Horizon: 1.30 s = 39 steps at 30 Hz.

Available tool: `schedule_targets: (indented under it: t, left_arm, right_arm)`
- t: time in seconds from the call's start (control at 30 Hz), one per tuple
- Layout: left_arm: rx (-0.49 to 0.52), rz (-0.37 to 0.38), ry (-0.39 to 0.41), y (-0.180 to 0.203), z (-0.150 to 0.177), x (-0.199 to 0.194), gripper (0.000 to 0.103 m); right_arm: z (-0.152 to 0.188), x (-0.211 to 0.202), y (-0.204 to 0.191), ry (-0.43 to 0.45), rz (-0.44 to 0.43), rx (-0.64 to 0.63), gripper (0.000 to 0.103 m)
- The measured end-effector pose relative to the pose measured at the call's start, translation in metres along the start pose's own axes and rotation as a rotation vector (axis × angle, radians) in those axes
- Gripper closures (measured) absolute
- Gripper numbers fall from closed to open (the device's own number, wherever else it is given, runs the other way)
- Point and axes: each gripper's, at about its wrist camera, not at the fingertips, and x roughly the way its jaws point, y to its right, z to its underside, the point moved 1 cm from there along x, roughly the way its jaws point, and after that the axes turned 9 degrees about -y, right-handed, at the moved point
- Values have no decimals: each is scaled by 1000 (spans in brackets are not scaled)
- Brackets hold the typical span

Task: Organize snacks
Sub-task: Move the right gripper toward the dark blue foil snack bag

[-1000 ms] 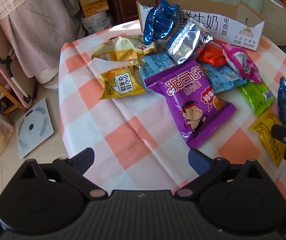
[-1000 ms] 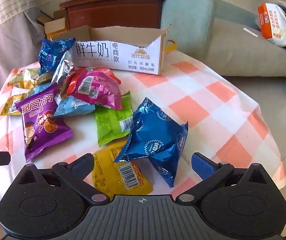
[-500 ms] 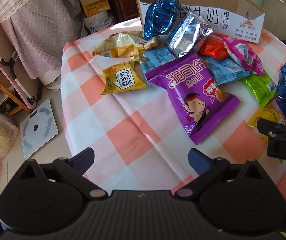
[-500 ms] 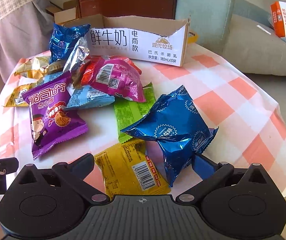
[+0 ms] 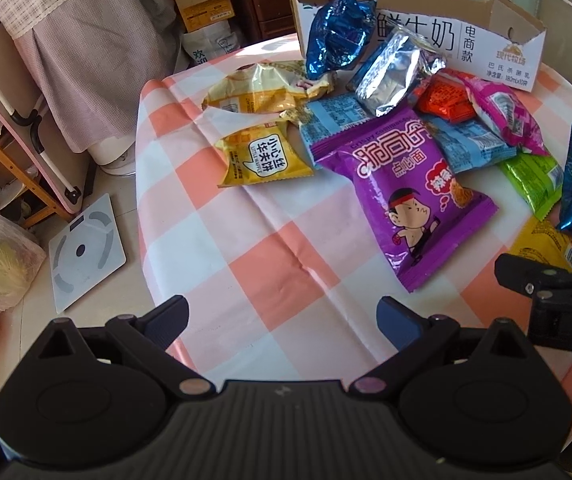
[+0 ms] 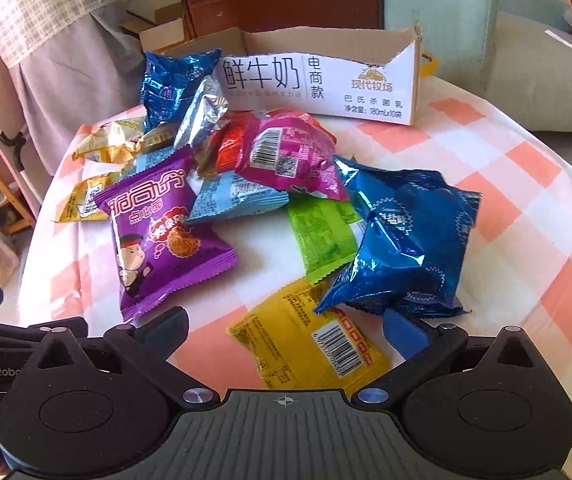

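- Centrally, snack packets are heaped on the checked tablecloth (image 5: pixel 270 268) before an open carton (image 6: pixel 318 80).
- Nearest, a blue packet (image 6: pixel 402 240) overlaps a yellow packet (image 6: pixel 310 344).
- Right gripper (image 6: pixel 286 332) is held wide open around these two.
- Left gripper (image 5: pixel 282 316) is spread open over bare cloth.

A lived-in home, by my reading

I work over a bench (image 5: pixel 270 280) under a pink checked cloth, with a wooden cabinet (image 6: pixel 282 8) and grey sofa (image 6: pixel 526 64) behind, a bathroom scale (image 5: pixel 86 252) on the tiled floor, and cardboard boxes (image 5: pixel 202 0) stacked by a draped fabric cover (image 5: pixel 86 40)
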Motion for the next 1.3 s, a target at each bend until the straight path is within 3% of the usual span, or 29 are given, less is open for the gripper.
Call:
schedule_targets:
  t: [0.2,0.33,0.53,0.73,0.87,1.03,1.13,1.3]
  left_arm:
    - [-29,-15,0,-11,0,2,3]
    - [-16,-1,-9,-5,5,4,3]
    - [27,87,-11,27,19,-1,4]
    - [-15,204,-65,66,26,-2,3]
    - [-34,234,-62,92,25,-4,3]
    - [-23,214,-61,121,18,-1,4]
    - [-11,163,-20,135,15,2,1]
    - [-31,164,-6,131,10,2,1]
  right_arm:
    - [1,-17,-26,45,-23,-122,0]
    - [1,-29,-26,30,-11,-149,0]
    - [-13,-46,-4,33,14,-178,0]
    - [-29,-52,29,6,33,-251,0]
    - [-38,-47,52,-14,44,-255,0]
    - [-48,-31,66,-65,39,-240,0]
    - [-52,-16,69,-126,29,-194,0]
    - [-54,-4,64,-142,53,-192,0]
